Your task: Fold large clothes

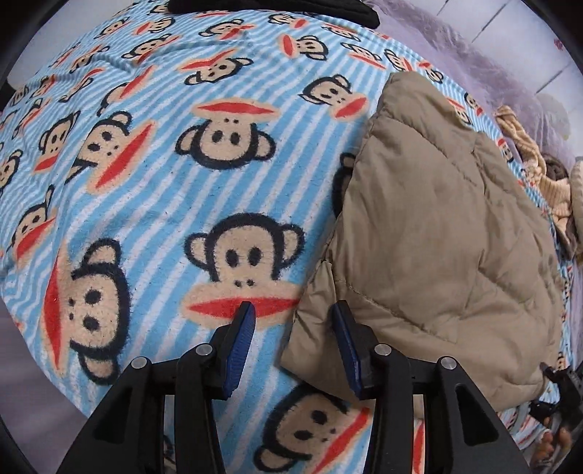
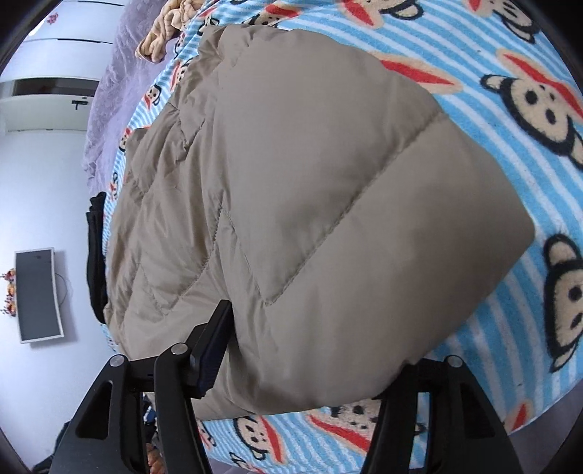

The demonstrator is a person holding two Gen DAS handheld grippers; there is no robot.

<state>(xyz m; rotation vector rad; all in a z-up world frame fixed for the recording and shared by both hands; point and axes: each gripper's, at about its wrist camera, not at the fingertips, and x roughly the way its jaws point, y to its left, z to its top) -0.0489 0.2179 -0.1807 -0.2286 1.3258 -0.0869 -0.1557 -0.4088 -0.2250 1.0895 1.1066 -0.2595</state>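
Note:
A tan quilted puffer jacket (image 1: 437, 233) lies folded on a blue striped monkey-print blanket (image 1: 182, 175). My left gripper (image 1: 291, 317) is open, its jaws apart just over the jacket's near left corner, with nothing between the blue pads. In the right wrist view the jacket (image 2: 309, 182) fills the middle. My right gripper (image 2: 313, 350) has its jaws wide apart with the jacket's near edge bulging between them. Its left finger (image 2: 211, 350) shows beside the fabric; the right fingertip is hidden under the jacket.
A black garment (image 1: 277, 11) lies at the blanket's far edge. A beige knitted garment (image 1: 535, 171) lies past the jacket on a purple bedspread (image 1: 473, 47). A dark cloth (image 2: 95, 255) hangs off the bed edge; a wall monitor (image 2: 38, 295) is beyond.

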